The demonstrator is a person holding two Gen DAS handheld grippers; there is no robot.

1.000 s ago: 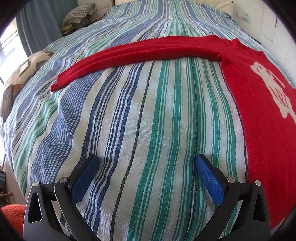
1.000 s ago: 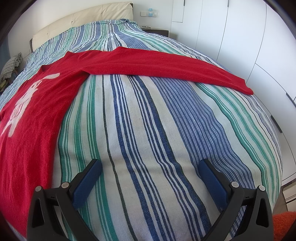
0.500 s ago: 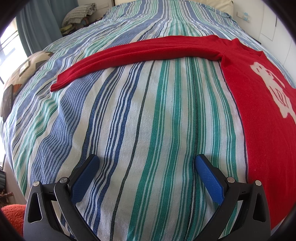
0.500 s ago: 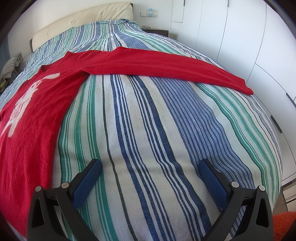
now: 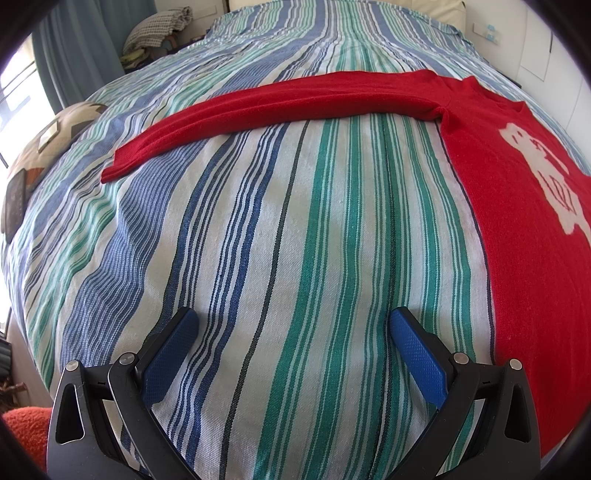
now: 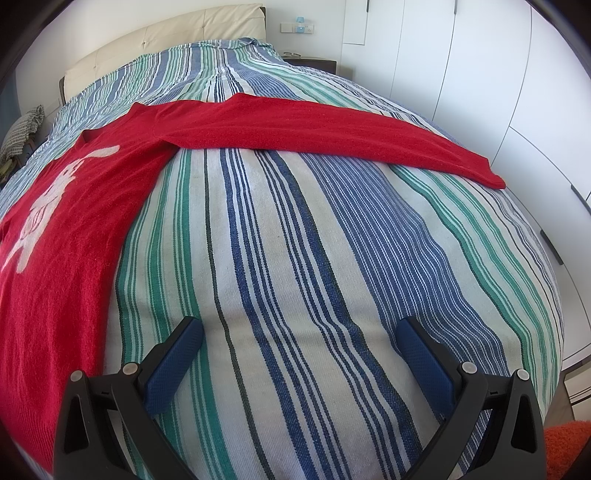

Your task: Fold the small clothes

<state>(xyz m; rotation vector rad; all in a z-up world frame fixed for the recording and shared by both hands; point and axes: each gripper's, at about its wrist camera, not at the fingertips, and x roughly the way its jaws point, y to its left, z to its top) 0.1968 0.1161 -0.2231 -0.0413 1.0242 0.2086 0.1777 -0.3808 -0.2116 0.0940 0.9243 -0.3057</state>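
We see a bed (image 5: pixel 280 236) filling both wrist views, covered by a bedspread (image 6: pixel 303 258) striped in blue, green and white, the stripes running toward the padded cream headboard (image 6: pixel 166 37). Beyond the bed, in the right wrist view, white wardrobe doors (image 6: pixel 480 74) line the wall and a dark nightstand (image 6: pixel 314 62) sits beside the headboard. In the left wrist view a curtain (image 5: pixel 74 48) hangs off the bed's far corner, with a folded checked blanket (image 5: pixel 159 26) next to it and a patterned cushion (image 5: pixel 55 133) at the bed's edge. A red sweater (image 5: pixel 517 206) lies flat and face up on the bed, a white figure (image 6: pixel 48 199) on its chest. Its body runs lengthwise with the stripes, neck end toward the headboard. Both sleeves are spread straight out across the stripes: one sleeve (image 5: pixel 277 107) reaches toward the curtain side, the other sleeve (image 6: pixel 332 136) toward the wardrobe side. Our left gripper (image 5: pixel 293 325) hovers over bare bedspread just beside the sweater's body, jaws spread wide, holding nothing. Our right gripper (image 6: pixel 301 332) hangs likewise over bare stripes on the sweater's other flank, blue pads (image 6: pixel 173 365) parted and empty.
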